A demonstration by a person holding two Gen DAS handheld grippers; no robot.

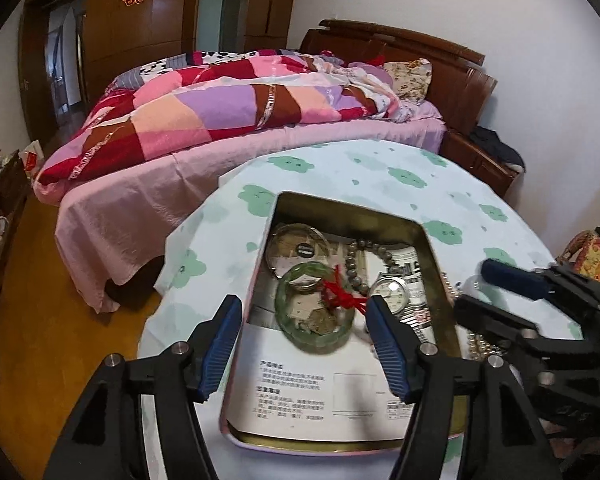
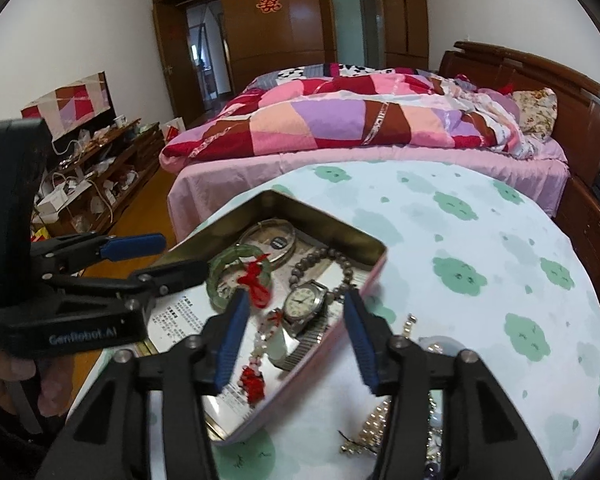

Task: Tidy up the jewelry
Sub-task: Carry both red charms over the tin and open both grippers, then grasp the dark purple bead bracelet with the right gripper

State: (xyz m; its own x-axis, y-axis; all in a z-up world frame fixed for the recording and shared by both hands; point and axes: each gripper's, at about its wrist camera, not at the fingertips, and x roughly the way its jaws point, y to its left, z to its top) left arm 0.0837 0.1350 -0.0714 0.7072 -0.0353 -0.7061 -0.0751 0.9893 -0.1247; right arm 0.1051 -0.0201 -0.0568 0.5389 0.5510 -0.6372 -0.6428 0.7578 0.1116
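A gold-lined tin box [image 1: 434, 254] [image 2: 374, 258] sits on the round table. In it lie a green jade bangle with a red knot [image 1: 314, 312] [image 2: 240, 266], a silver bangle [image 1: 298, 248] [image 2: 270, 238], a dark bead bracelet [image 1: 354, 262] [image 2: 320, 258], a wristwatch [image 1: 390, 290] [image 2: 304, 304] and a red-and-white bead pendant [image 2: 256, 360]. My left gripper [image 1: 302, 330] is open and empty above the jade bangle. My right gripper [image 2: 294, 326] is open and empty above the watch. A pearl strand [image 1: 478, 342] [image 2: 374, 426] lies on the cloth right of the box.
The table wears a white cloth with green clouds [image 1: 404, 176] [image 2: 460, 272]. A printed paper sheet [image 1: 312, 392] lines the box. A bed with a patchwork quilt [image 1: 228, 112] stands behind the table. A cluttered low shelf [image 2: 96, 176] stands at the left.
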